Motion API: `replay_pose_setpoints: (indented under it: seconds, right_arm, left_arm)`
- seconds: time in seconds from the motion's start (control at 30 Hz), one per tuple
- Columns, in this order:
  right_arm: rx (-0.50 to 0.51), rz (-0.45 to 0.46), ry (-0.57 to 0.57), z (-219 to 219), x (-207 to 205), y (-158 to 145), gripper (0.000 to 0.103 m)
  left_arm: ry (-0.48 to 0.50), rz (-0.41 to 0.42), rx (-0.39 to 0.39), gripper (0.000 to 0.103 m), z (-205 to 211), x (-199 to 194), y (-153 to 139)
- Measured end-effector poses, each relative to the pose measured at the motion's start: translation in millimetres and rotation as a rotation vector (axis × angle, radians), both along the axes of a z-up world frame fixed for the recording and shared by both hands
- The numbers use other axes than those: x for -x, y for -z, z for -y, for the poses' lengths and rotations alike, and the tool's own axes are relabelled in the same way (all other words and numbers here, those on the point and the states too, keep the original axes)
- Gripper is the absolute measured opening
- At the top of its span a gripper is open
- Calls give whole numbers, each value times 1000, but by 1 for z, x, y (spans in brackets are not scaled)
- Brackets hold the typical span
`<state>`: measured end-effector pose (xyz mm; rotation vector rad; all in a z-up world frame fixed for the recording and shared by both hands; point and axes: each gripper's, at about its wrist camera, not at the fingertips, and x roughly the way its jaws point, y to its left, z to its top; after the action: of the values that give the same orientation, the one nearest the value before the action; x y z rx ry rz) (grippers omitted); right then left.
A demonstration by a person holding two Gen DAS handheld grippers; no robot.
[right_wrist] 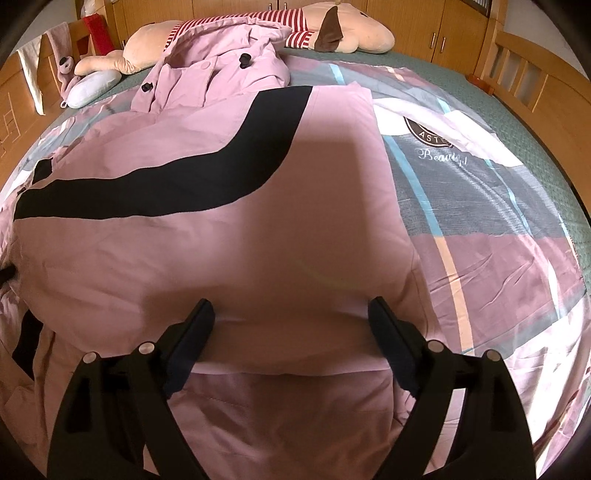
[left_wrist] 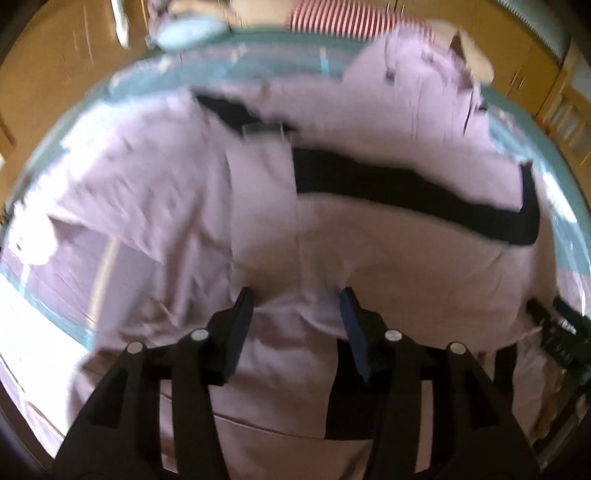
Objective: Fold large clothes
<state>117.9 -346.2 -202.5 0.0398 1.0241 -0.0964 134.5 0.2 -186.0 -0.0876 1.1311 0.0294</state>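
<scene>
Pink coat [right_wrist: 229,236] with black band [right_wrist: 192,173], spread on the bed [right_wrist: 517,192], mid-fold. Right hand-held gripper [right_wrist: 291,314] spread wide over the near folded edge; left hand-held gripper [left_wrist: 297,299] partly spread, fabric between, nothing pinched. Next, probably: pinch that edge, carry it toward the band.

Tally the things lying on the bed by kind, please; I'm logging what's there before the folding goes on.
Pink garments: 2, the big coat with a black stripe and the buttoned jacket
Plush toys: 1, striped
Small cushions: 1, pale blue
Patterned bedcovers: 1
Total: 5
</scene>
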Motion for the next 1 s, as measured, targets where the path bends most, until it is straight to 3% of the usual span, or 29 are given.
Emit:
replay_pose_setpoints:
  seconds: [0.03, 0.13, 0.2, 0.27, 0.33, 0.43, 0.47, 0.5, 0.57, 0.67, 0.73, 0.8, 0.83, 0.9, 1.0]
  right_arm:
    - [-9, 19, 8, 1, 1, -3, 87]
    - [-16, 199, 43, 2, 15, -30, 87]
    - [10, 244, 23, -4, 18, -37, 87]
    - [48, 176, 9, -9, 11, -25, 87]
    - [62, 51, 14, -8, 0, 2, 87]
    - [17, 41, 26, -1, 0, 6, 87]
    - [8, 40, 32, 1, 1, 4, 87]
    - [3, 39, 37, 2, 2, 3, 87]
    - [5, 37, 37, 2, 2, 4, 87]
    - [24, 37, 35, -1, 3, 5, 87]
    - [32, 39, 35, -1, 5, 5, 87]
    - [37, 39, 35, -3, 4, 5, 88]
    - [39, 39, 34, -3, 3, 5, 89]
    - [44, 40, 32, -3, 3, 6, 89]
    - [49, 41, 30, -3, 3, 6, 90]
  left_arm:
    - [-6, -9, -1, 52, -1, -1, 4]
    - [7, -25, -14, 54, 0, -3, 4]
    - [-3, -36, 2, 58, -3, -6, 7]
    - [-12, -43, 19, 58, -6, -5, 7]
    - [-24, -40, 51, 58, -13, -1, 3]
    - [-40, -17, 130, 57, -41, 1, -22]
    - [-73, 16, 149, 65, -58, 3, -35]
    - [-115, 51, 160, 84, -77, 5, -47]
    - [-238, 130, 162, 100, -129, 10, -70]
    - [-448, 144, 162, 101, -218, 16, -76]
    - [-540, 103, 290, 101, -266, 19, -59]
    - [-634, 58, 506, 101, -309, 23, -29]
    - [-696, 46, 652, 101, -330, 28, -8]
    - [-780, 19, 849, 101, -352, 35, 27]
    - [-783, 9, 975, 101, -357, 31, 51]
